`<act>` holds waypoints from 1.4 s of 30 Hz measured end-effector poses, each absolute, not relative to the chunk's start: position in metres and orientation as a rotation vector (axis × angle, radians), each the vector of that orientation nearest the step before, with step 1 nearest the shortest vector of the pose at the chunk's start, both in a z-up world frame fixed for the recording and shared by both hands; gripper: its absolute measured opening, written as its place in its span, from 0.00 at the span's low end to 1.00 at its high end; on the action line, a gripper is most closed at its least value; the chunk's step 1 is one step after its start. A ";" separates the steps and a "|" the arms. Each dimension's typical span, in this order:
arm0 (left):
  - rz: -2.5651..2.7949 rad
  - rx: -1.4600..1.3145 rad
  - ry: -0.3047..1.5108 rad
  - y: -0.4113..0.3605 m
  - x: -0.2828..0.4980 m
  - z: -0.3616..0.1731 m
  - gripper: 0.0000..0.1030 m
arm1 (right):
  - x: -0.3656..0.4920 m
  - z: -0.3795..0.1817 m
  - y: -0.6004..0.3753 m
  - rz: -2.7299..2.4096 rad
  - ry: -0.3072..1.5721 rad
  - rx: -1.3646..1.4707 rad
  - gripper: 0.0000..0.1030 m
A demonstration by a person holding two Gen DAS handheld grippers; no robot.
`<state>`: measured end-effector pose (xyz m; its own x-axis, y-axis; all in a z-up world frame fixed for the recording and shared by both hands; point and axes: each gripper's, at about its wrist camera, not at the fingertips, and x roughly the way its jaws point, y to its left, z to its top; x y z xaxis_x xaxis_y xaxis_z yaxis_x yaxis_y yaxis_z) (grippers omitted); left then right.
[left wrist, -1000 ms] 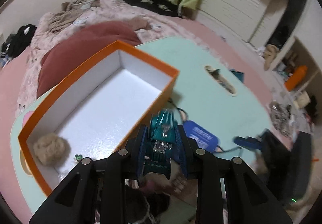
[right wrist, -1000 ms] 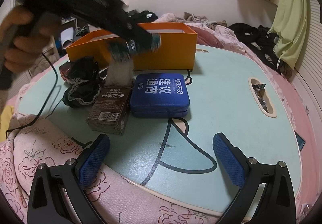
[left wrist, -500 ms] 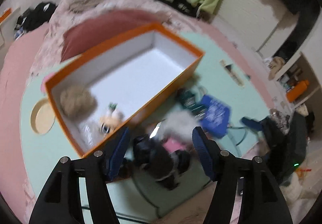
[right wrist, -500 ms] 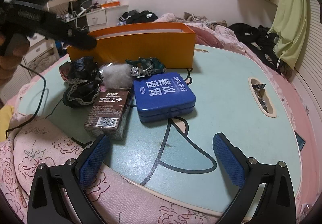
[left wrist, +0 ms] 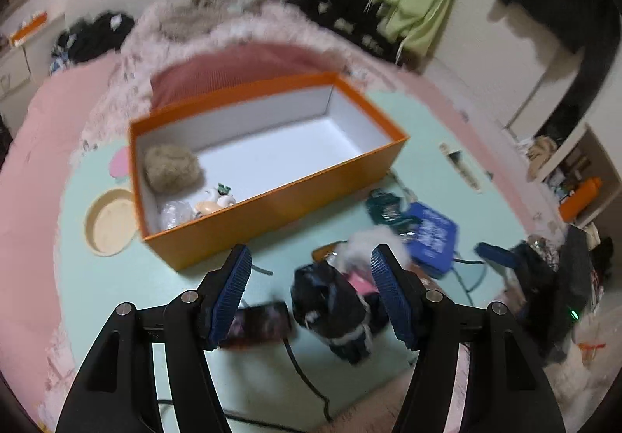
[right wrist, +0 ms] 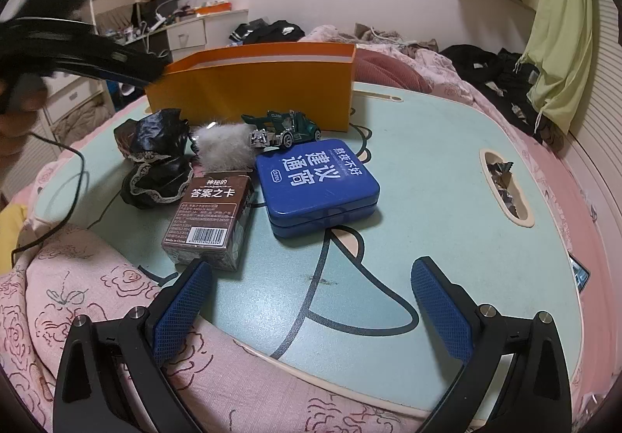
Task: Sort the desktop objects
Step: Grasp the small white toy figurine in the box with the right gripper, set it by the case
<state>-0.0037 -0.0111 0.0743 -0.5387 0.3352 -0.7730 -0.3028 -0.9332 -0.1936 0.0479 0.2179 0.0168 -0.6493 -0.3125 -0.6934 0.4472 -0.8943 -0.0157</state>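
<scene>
An open orange box [left wrist: 272, 161] stands on the mint table [left wrist: 116, 277]; it holds a tan fluffy ball [left wrist: 173, 168] and small toys [left wrist: 214, 199]. It also shows in the right wrist view [right wrist: 256, 91]. A teal toy car [right wrist: 283, 130] lies on the table beside the box, next to a white fluff ball [right wrist: 225, 149], a blue tin [right wrist: 317, 186], a brown card box [right wrist: 210, 217] and black lace cloth [right wrist: 155, 164]. My left gripper [left wrist: 311, 297] is open and empty, high above the black cloth [left wrist: 330, 308]. My right gripper [right wrist: 311, 301] is open and empty near the table's front edge.
A round recess [left wrist: 110, 221] lies left of the box. A slot [right wrist: 503, 188] with scraps is at the table's right side. A black cable [right wrist: 58, 207] runs off the left edge. Pink bedding [right wrist: 77, 297] surrounds the table.
My left gripper opened and let go of the teal toy car, which now lies on the table beside the box. The left gripper rose and pulled back. The right gripper stayed still.
</scene>
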 end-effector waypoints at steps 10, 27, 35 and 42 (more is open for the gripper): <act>2.702 -1.286 0.139 -0.031 0.066 0.023 0.79 | 0.048 0.017 0.218 -2.511 0.258 1.006 1.00; 2.804 -1.296 -0.013 -0.022 0.053 -0.015 1.00 | 0.014 0.120 0.166 -2.329 0.038 0.859 0.88; 2.810 -1.282 -0.016 -0.024 0.054 -0.014 1.00 | -0.133 0.104 0.072 -1.906 -0.198 1.464 0.69; 2.811 -1.269 -0.022 -0.025 0.056 -0.014 1.00 | -0.176 0.078 0.015 -1.897 0.012 1.680 0.65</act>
<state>0.0557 -0.0250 -0.0138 -0.6600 0.0581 -0.7490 -0.0462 -0.9983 -0.0367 -0.1764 0.0153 0.0782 -0.0205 -0.4217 -0.9065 0.4327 -0.8211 0.3722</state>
